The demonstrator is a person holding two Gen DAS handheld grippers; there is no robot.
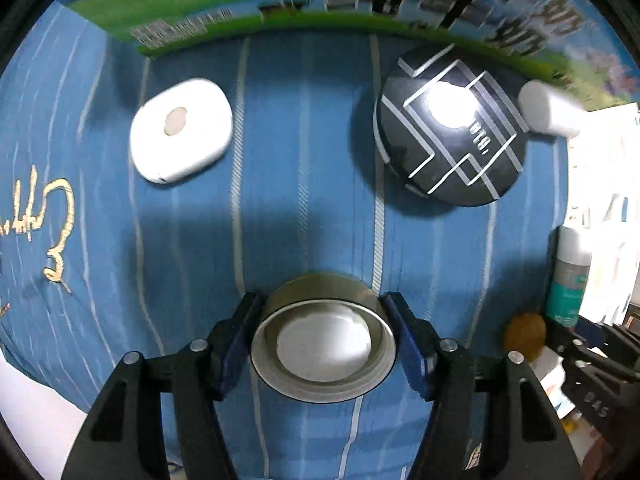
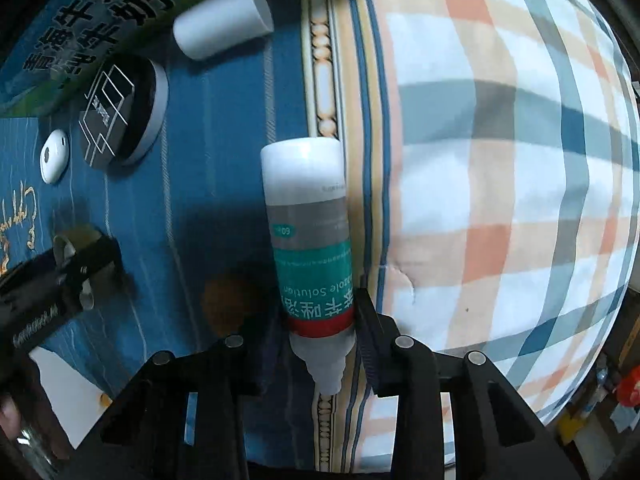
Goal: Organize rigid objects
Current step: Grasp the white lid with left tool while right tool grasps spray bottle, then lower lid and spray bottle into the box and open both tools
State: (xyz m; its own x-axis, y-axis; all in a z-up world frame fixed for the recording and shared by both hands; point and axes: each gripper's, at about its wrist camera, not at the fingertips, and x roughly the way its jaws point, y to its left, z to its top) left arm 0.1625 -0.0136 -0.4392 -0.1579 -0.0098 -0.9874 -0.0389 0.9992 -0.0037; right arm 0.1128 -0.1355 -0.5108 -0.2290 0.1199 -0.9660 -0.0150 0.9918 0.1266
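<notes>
My left tool (image 1: pixel 324 344) pinches a tape roll (image 1: pixel 323 336) above the blue striped bedspread (image 1: pixel 304 168); my right tool (image 2: pixel 320 344) grips a solution bottle (image 2: pixel 310 236) near its nozzle. A white case (image 1: pixel 181 134), black round box (image 1: pixel 450 130) and white cylinder (image 1: pixel 548 110) lie near a printed carton (image 1: pixel 224 4). I judge organizing is partway done, both held items unplaced.
</notes>
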